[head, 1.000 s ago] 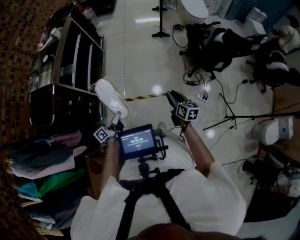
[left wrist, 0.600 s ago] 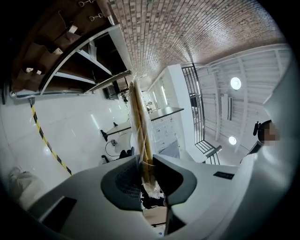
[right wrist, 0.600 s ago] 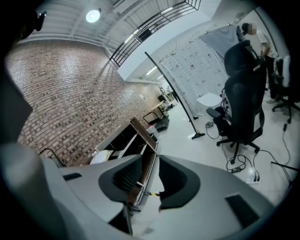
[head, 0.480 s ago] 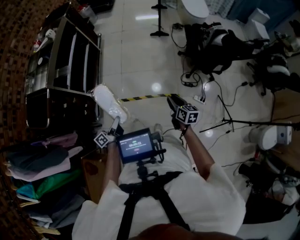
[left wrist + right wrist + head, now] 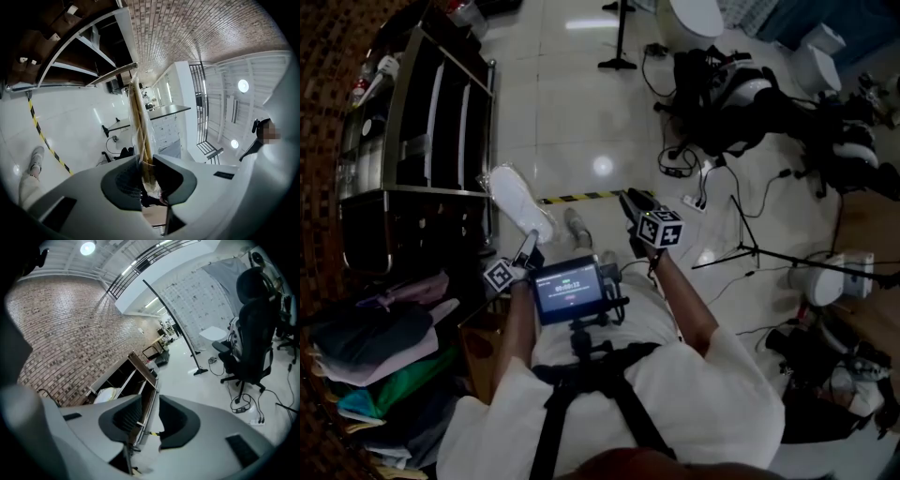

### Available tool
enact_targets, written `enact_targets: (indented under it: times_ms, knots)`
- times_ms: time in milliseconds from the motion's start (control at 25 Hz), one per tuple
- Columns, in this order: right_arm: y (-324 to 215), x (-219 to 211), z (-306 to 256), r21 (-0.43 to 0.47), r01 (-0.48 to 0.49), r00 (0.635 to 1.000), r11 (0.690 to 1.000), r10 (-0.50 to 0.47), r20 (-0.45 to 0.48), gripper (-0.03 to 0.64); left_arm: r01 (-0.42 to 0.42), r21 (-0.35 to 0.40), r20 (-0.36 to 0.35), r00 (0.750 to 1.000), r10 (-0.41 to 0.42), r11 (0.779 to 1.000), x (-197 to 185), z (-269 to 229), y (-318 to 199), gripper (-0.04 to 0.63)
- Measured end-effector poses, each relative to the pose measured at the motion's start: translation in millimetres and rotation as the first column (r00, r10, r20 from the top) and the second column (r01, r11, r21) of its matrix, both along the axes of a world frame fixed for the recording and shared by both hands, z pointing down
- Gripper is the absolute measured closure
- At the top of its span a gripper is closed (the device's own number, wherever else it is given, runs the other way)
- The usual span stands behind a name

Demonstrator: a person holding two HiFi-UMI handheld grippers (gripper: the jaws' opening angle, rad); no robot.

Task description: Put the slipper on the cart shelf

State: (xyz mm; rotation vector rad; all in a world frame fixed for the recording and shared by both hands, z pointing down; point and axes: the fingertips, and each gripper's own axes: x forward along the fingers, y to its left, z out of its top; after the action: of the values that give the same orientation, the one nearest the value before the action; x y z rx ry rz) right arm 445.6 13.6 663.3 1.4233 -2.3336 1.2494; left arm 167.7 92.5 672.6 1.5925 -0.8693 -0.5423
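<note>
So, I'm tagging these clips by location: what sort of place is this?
Likely an indoor studio or lab workspace: a brick wall, stands and loose cables on a glossy tiled floor, and an office chair.

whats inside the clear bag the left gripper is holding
One white slipper. Its far end shows clearly through the plastic. The near end is pinched in the left gripper and covered by the jaws, so that part stays unseen.
</note>
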Motion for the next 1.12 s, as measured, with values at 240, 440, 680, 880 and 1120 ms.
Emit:
enact_targets:
  times_ms: [240, 440, 680, 880, 1120]
  knots:
    - [-73.3, -10.9, -20.7, 0.032, -0.03, 1.0, 0.999, 0.029, 0.001, 0.495, -0.026, 0.028, 0.013, 1.0, 0.025, 0.999, -18.8, -14.4, -79.2, 0.545]
    - [-135.3, -17.6, -33.4, 0.063, -0.042, 0.999, 0.997, 0.044, -0.024, 0.495, -0.034, 0.06, 0.006, 0.999, 0.034, 0.998, -37.9, -26.7, -141.9, 0.545]
    - [-178.2, -27.0, -6.0, 0.03, -0.063, 0.998, 0.998, 0.063, -0.013, 0.495, -0.029, 0.051, -0.007, 1.0, 0.029, 0.998, -53.5, -17.9, -185.7, 0.545]
    - [-221.8, -41.4, 3.7, 0.014, -0.043, 0.999, 0.999, 0.043, -0.014, 0.495, 0.012, 0.036, -0.031, 0.999, -0.011, 0.999, -64.5, -1.9, -225.9, 0.545]
    - [-282.1, -18.0, 5.1, 0.0, 0.016, 0.999, 1.0, -0.016, -0.027, 0.495, 0.12, -0.007, 0.021, 0.993, -0.12, 0.993, -64.9, 13.5, -264.1, 0.543]
